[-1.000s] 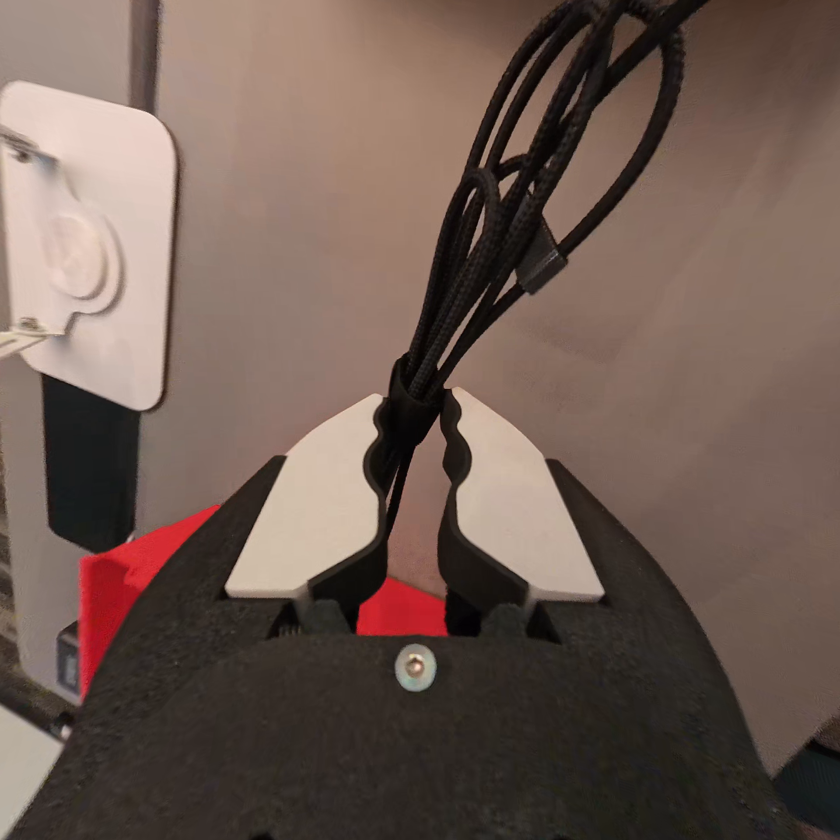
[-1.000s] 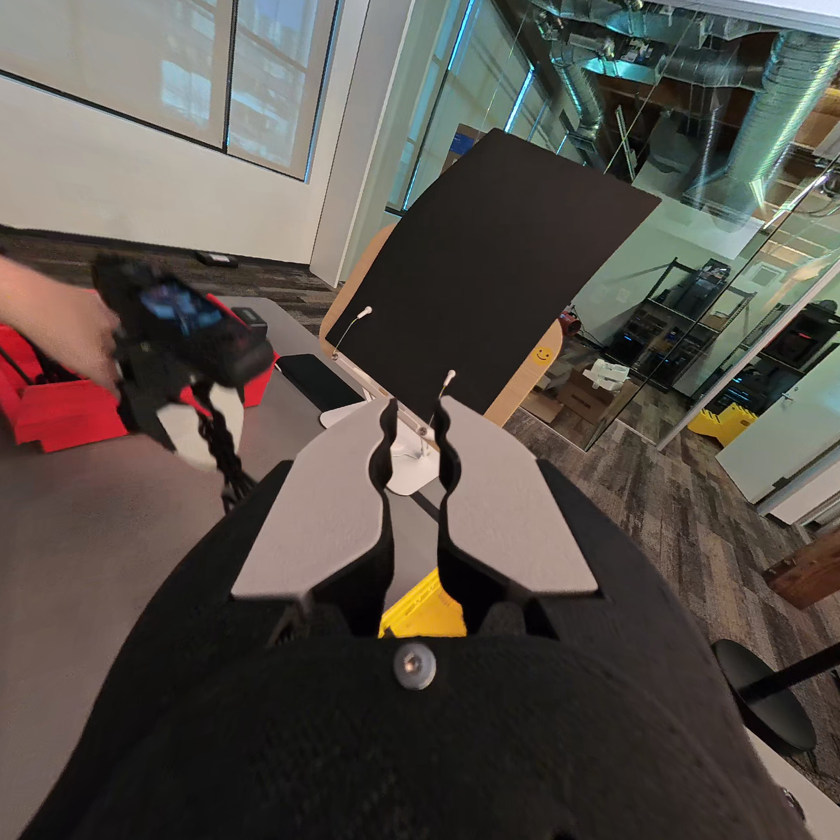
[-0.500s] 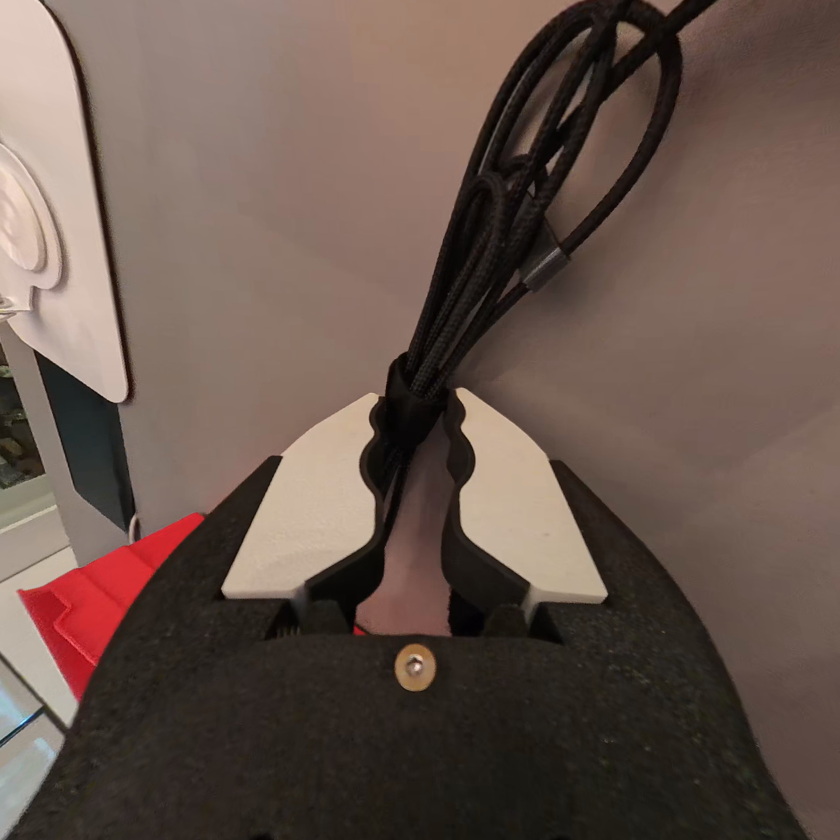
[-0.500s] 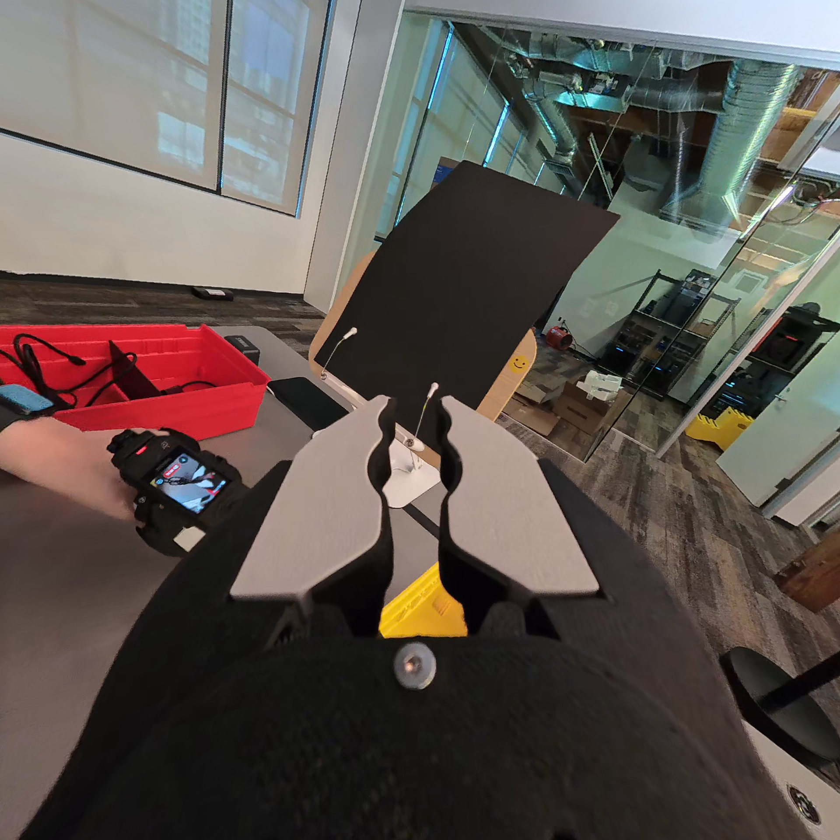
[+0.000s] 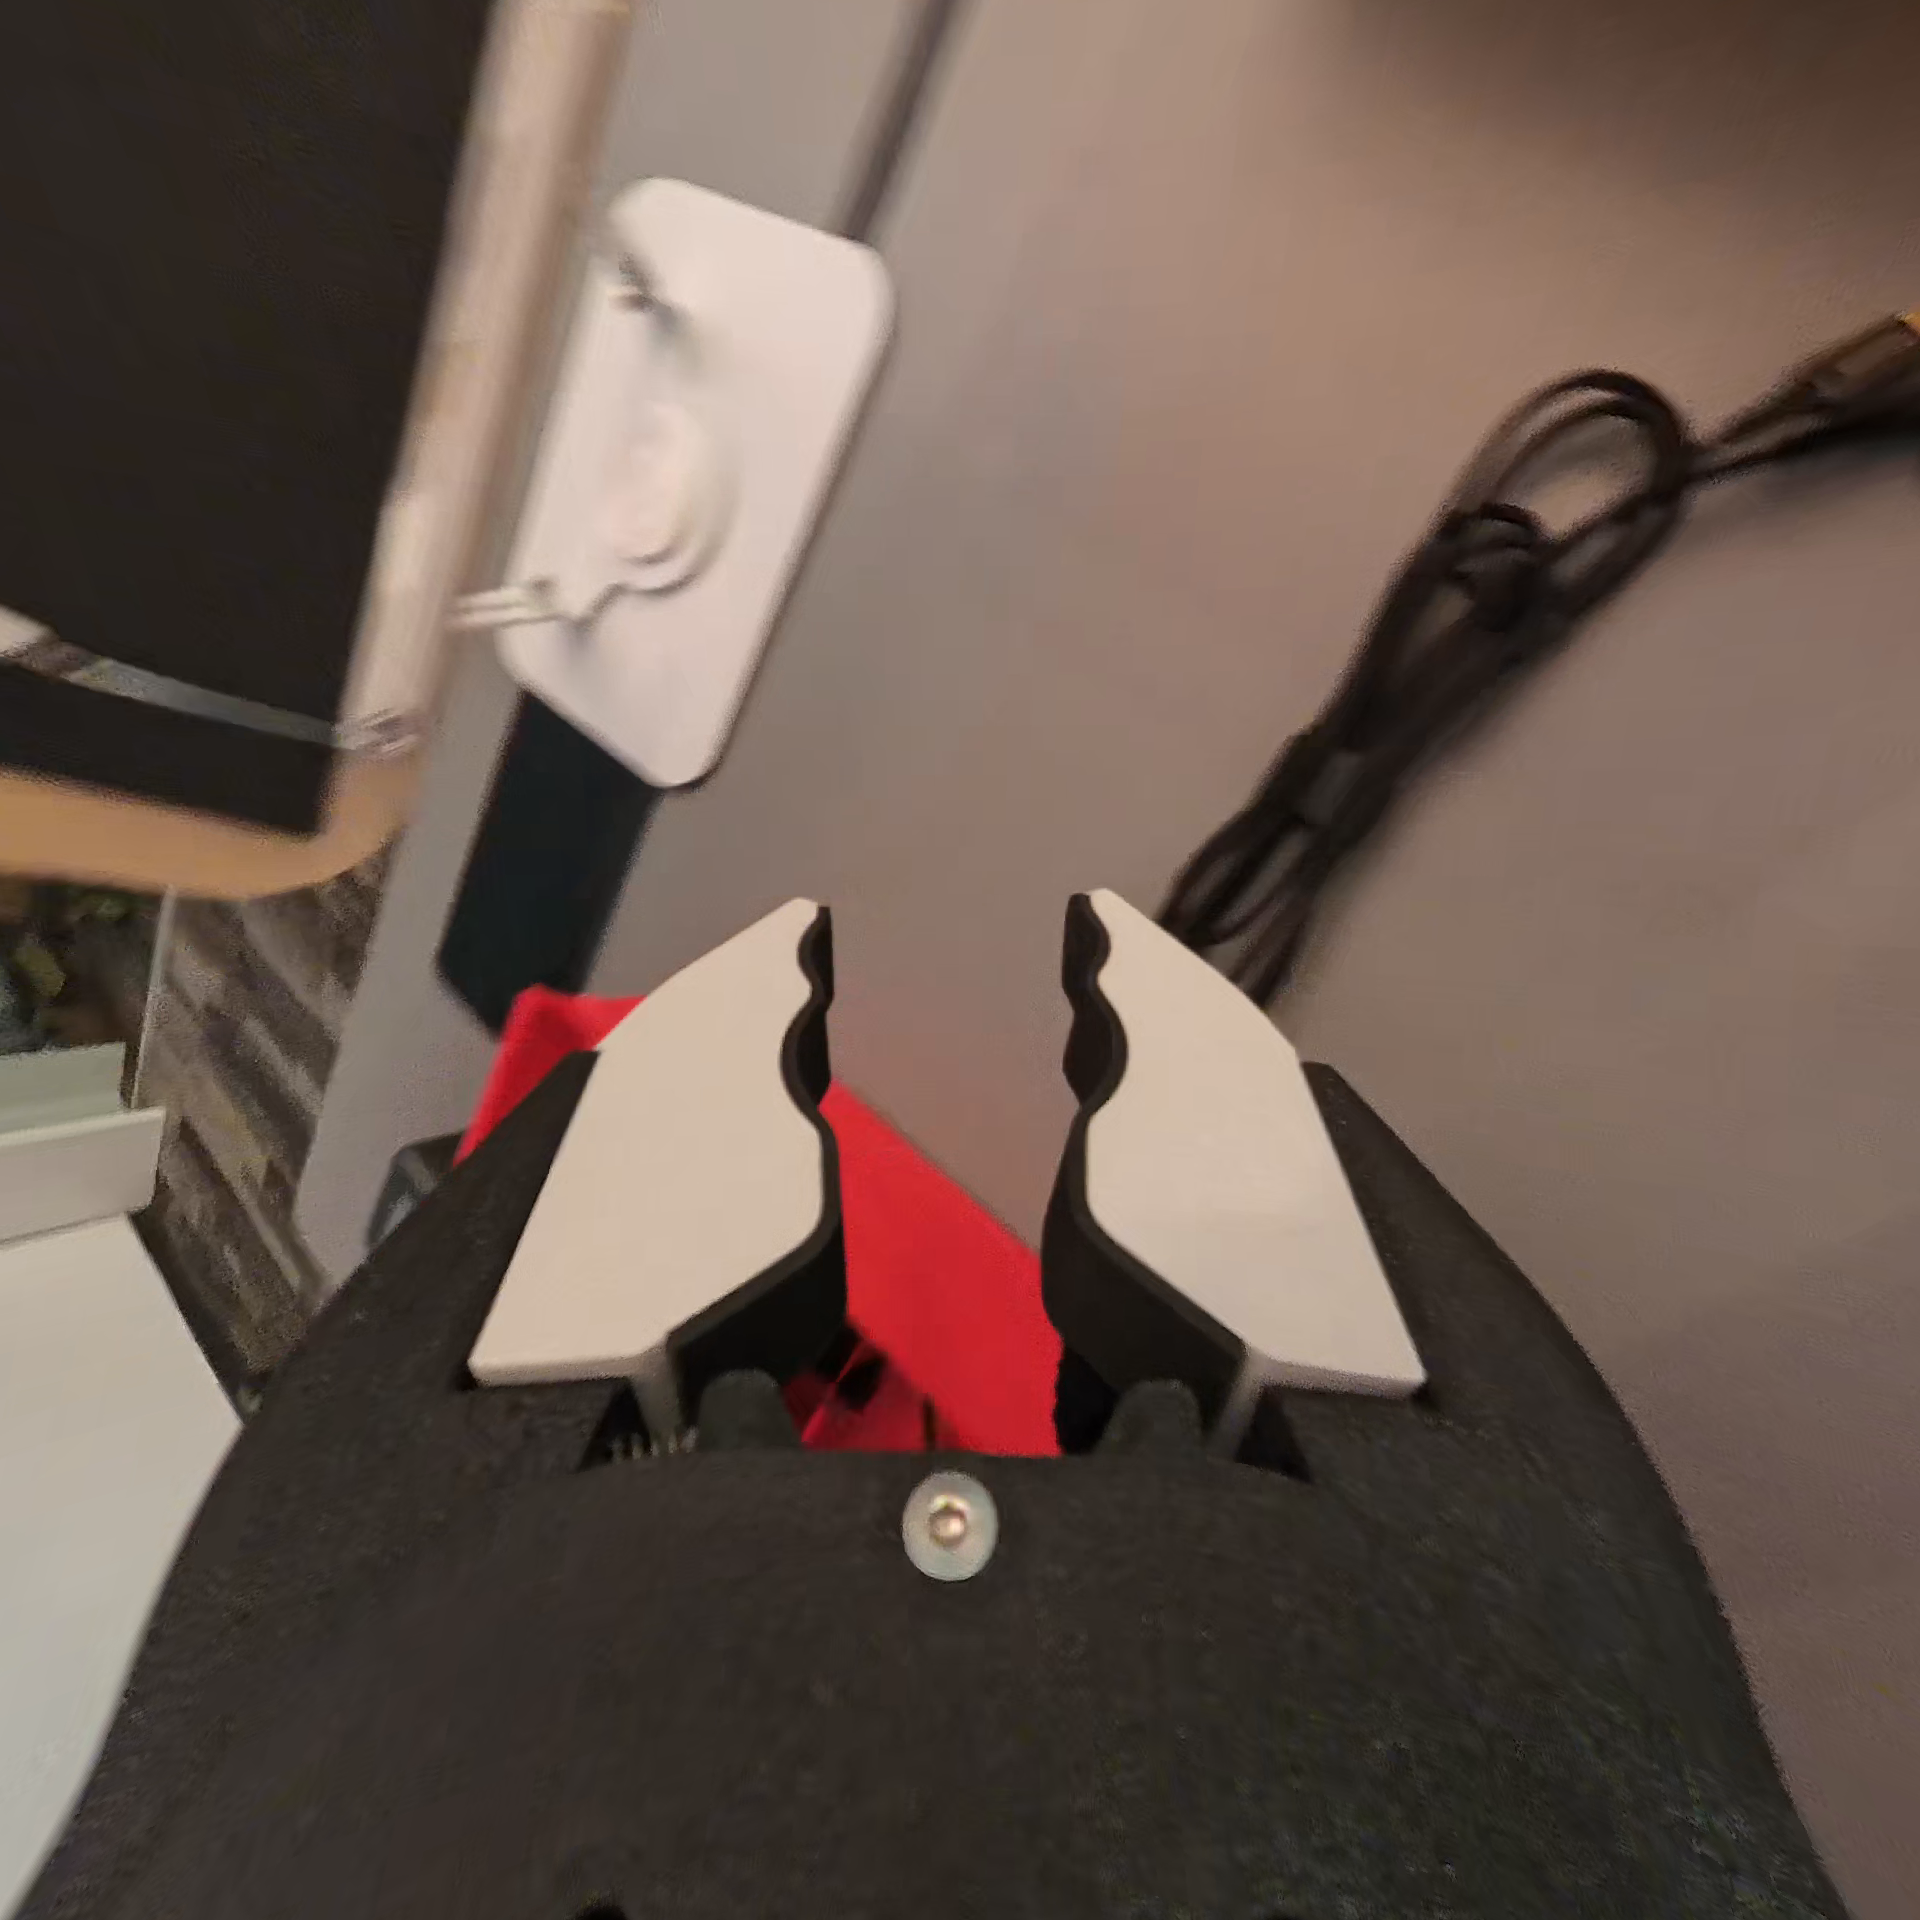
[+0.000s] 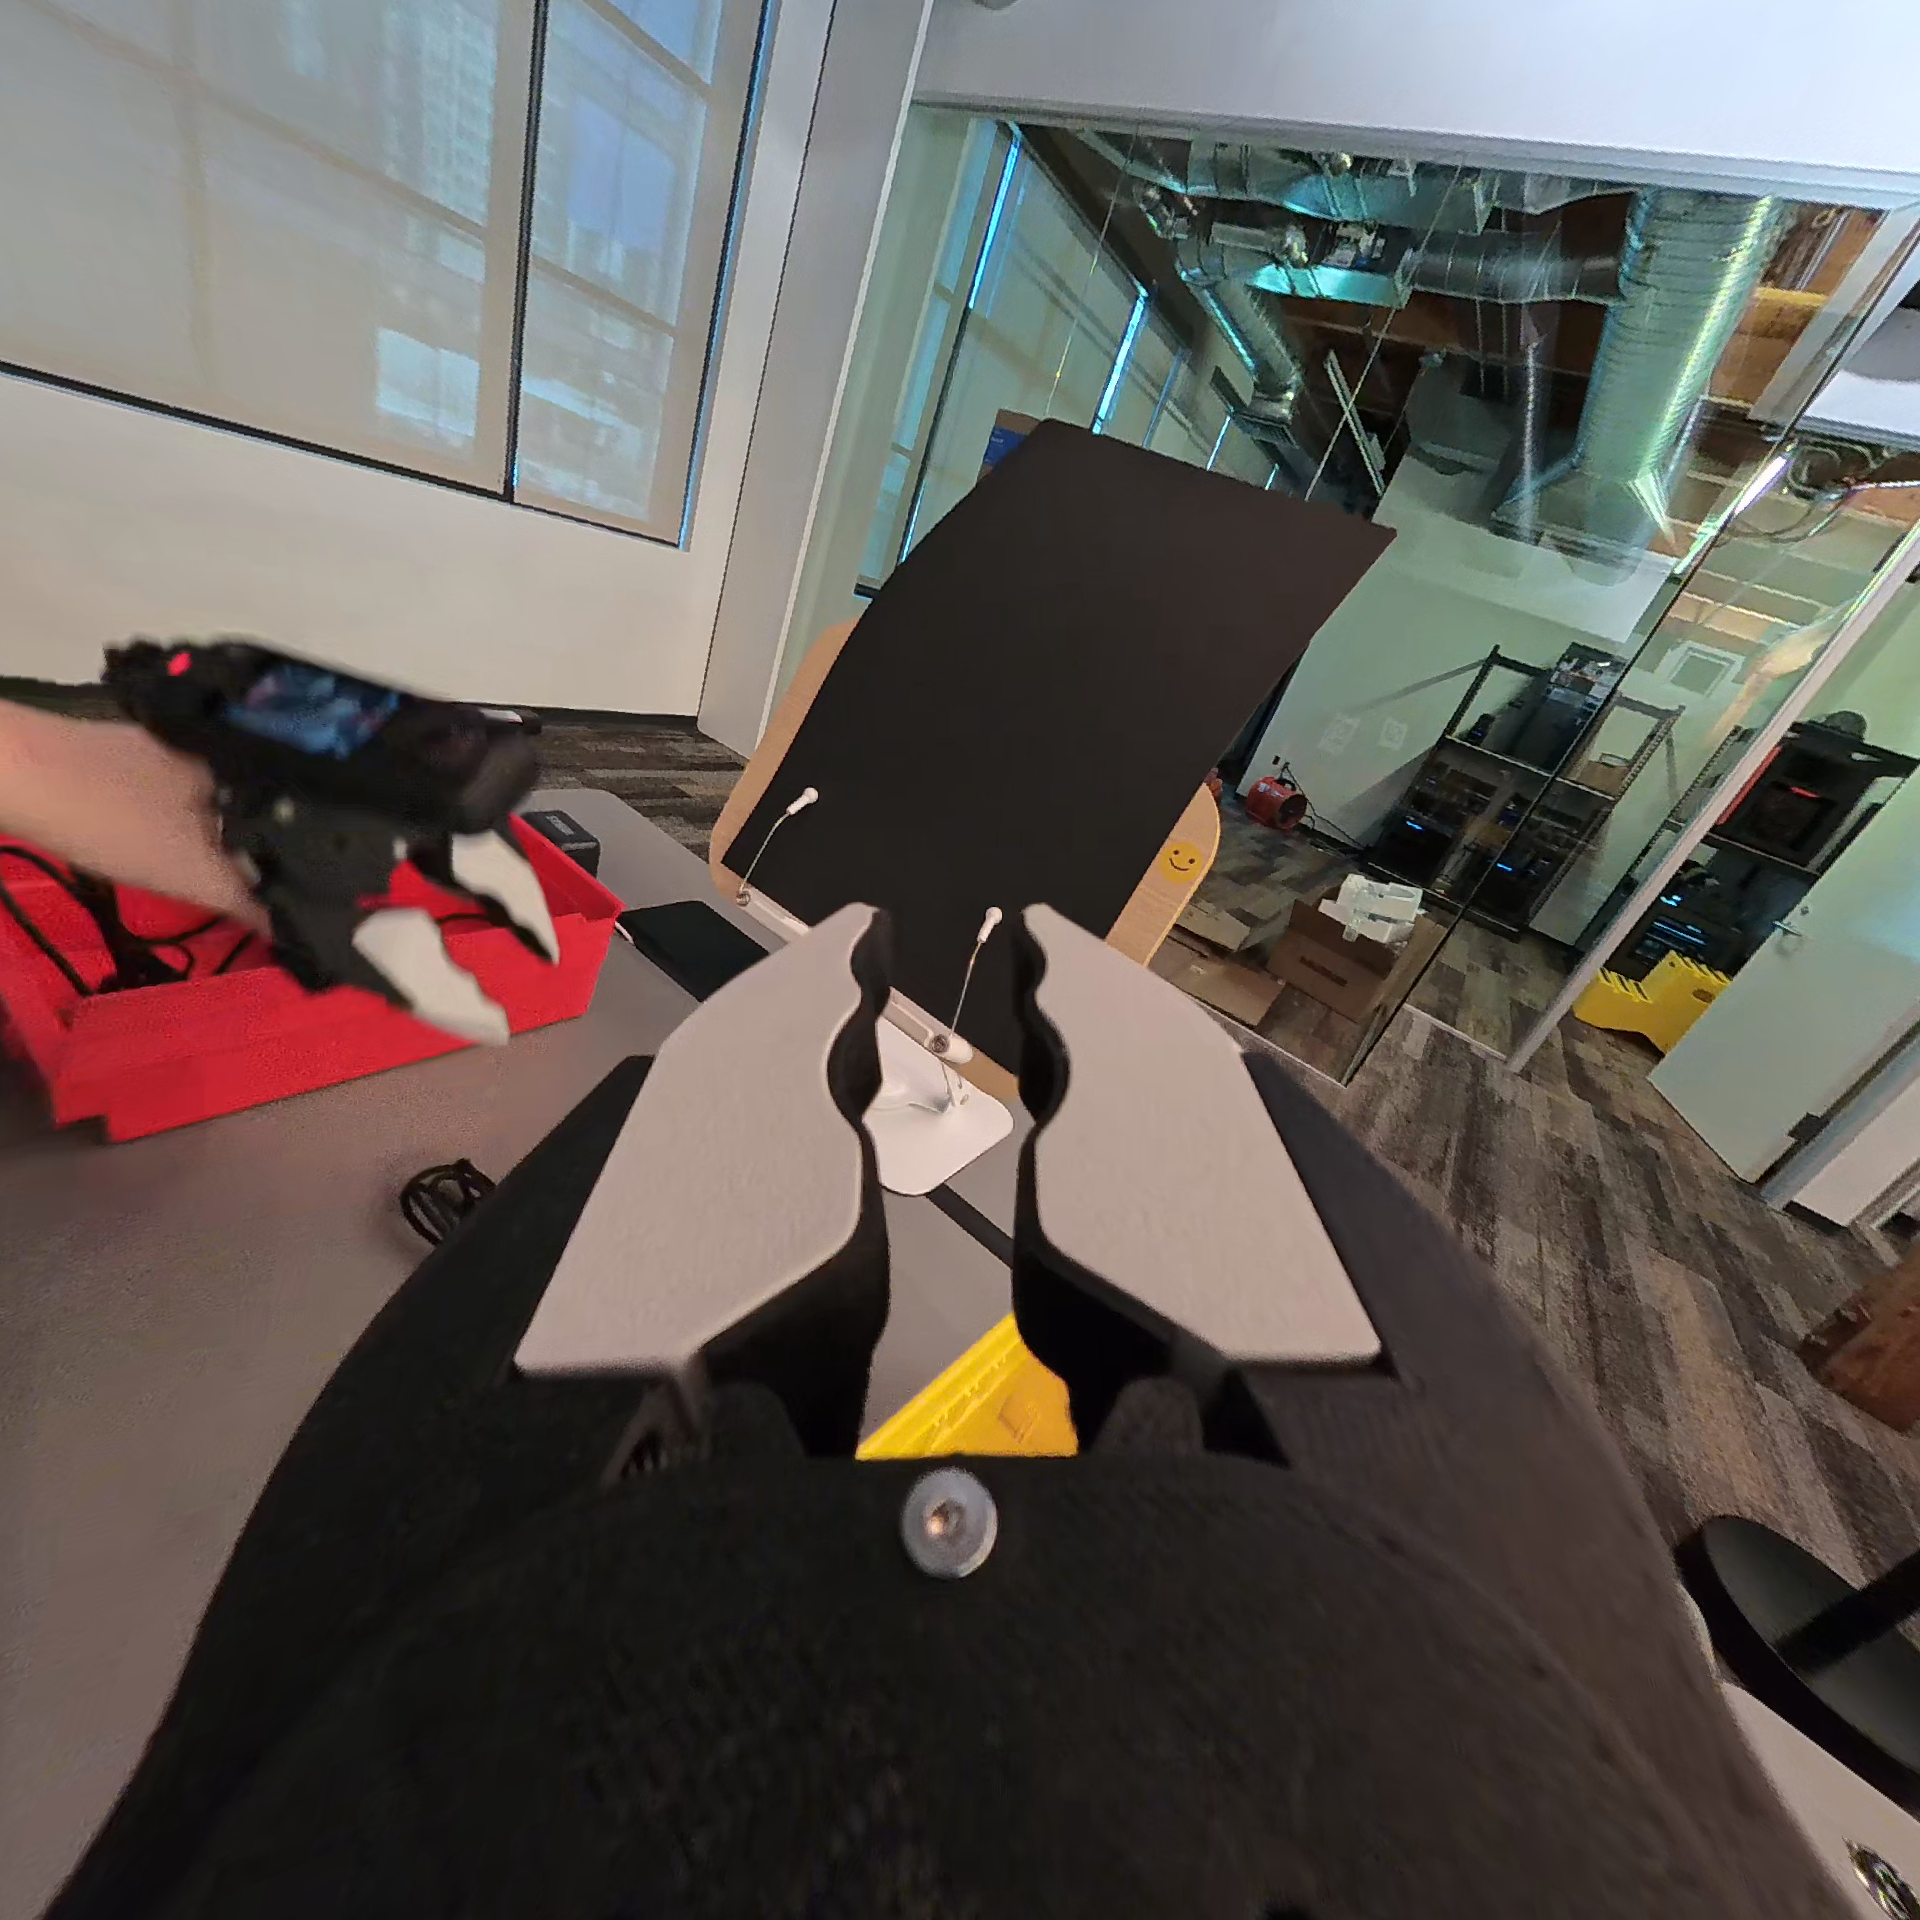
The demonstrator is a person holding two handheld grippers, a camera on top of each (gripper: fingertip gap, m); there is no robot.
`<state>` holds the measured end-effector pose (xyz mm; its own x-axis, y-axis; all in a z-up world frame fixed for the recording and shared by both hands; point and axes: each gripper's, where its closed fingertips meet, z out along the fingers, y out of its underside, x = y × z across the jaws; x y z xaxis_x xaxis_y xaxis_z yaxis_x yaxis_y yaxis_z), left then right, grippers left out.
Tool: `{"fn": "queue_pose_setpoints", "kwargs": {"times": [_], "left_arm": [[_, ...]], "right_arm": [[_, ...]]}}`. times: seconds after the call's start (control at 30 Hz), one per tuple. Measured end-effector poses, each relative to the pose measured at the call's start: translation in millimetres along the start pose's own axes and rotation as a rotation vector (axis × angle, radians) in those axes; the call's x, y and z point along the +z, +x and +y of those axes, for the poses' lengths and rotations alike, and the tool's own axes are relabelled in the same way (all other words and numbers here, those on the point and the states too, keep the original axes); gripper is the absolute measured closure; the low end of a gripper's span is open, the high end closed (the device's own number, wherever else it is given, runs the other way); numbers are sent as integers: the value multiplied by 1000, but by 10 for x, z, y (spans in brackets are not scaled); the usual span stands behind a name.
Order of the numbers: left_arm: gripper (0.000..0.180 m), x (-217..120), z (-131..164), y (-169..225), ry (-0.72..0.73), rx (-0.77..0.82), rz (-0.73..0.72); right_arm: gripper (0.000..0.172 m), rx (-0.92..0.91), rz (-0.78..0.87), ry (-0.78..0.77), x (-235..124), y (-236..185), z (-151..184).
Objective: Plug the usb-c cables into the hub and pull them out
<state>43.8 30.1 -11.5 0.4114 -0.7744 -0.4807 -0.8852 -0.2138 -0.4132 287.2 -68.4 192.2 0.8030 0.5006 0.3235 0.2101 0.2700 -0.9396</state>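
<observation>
While both my left tongs [image 5: 945, 920] and right tongs [image 6: 951, 925] are hanging released and empty, the bundled black usb-c cables [image 5: 1434, 665] are lying on the grey desk [image 5: 1039, 520]; I am judging one connector should be singled out first.

I see black braided usb-c cable bundle [image 5: 1444, 686] lying loose on grey table [image 5: 1039, 520], well right of my open left fingers, touching neither. Cords coiled into long flat hank, loops at far end, dark wrap band around middle. One lead runs off toward top right, ending in blurred connector [image 5: 1860, 358]. Right view shows only small looped end [image 6: 442, 1195] on tabletop.
</observation>
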Motion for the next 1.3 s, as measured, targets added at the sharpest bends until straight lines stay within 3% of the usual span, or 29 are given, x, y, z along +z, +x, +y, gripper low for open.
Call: {"fn": "queue_pose_setpoints", "kwargs": {"times": [0.1,0.2,0.33,0.47,0.53,0.7,0.83,1.0,1.3], "left_arm": [[141,-282,254,-657,3,-99,-106],[141,-349,719,-1092,-96,-154,-128],[140,-174,1322,-1345,-233,-214,-76],[144,181,1743,-1407,-337,-273,2],[145,371,1836,-1397,-343,-184,59],[152,739,1952,-1388,-293,207,97],[151,926,2018,-1257,-268,291,224],[150,907,2140,-1002,-276,354,398],[170,1152,2234,-1003,-286,524,329]], "right_arm": [[149,-3,-4,9,18,-21,-15],[149,-12,-9,-7,69,-47,19],[149,-28,-13,-36,145,-80,83],[149,-44,-2,-75,220,-77,173],[149,-51,-3,-94,260,-79,225],[148,-69,-6,-152,381,-87,393],[148,-87,0,-204,481,-72,547],[147,-90,1,-259,578,-55,709],[147,-93,-33,-281,674,-144,797]]}}
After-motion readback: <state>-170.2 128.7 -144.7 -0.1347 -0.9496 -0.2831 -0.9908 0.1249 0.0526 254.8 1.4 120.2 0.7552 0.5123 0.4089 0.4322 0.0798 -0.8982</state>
